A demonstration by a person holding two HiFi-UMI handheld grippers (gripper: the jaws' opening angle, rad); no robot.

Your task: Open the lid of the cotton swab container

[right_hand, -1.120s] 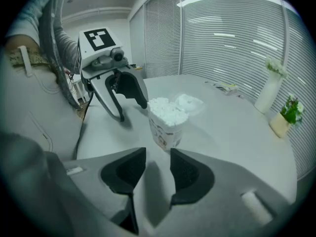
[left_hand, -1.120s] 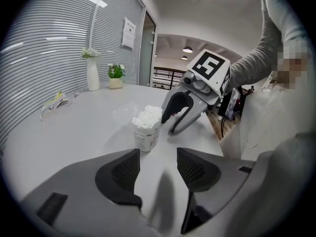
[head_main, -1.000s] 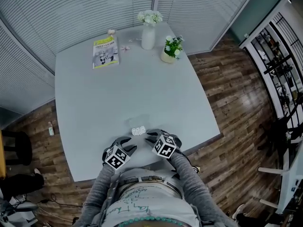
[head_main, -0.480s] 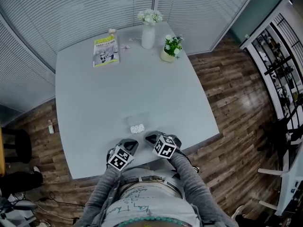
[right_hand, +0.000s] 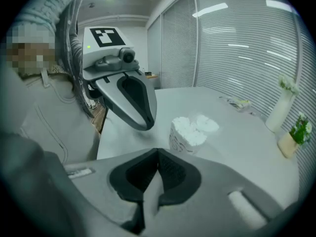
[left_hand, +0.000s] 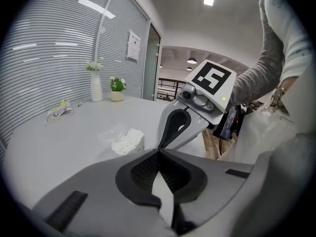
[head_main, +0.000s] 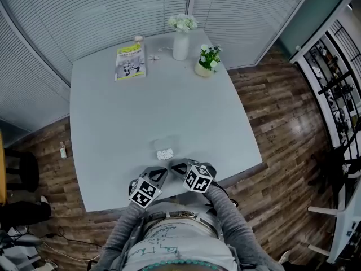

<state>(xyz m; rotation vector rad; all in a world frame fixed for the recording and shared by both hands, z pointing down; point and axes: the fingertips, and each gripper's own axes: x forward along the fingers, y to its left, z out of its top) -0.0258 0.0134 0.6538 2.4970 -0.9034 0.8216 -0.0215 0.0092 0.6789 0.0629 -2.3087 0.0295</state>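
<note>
- My left gripper [head_main: 158, 173] is sitting with its jaws pressed fully together, gripping nothing. The cotton swab container [head_main: 164, 153] is standing on the table [head_main: 113, 123] just ahead of them, slightly to their right.
- I am judging the container light, thin and stiff, likely to skid or crush. I am planning to pinch its body low and catch the lid [left_hand: 110, 131] at its rim. The clear lid is looking already flipped back beside the swabs [left_hand: 127, 140].
- My right gripper [head_main: 177, 165] is likewise showing closed, empty jaws, with the container just ahead and slightly left.
- I am counting one container, one lid and two grippers; the swabs are too many to count.
</note>
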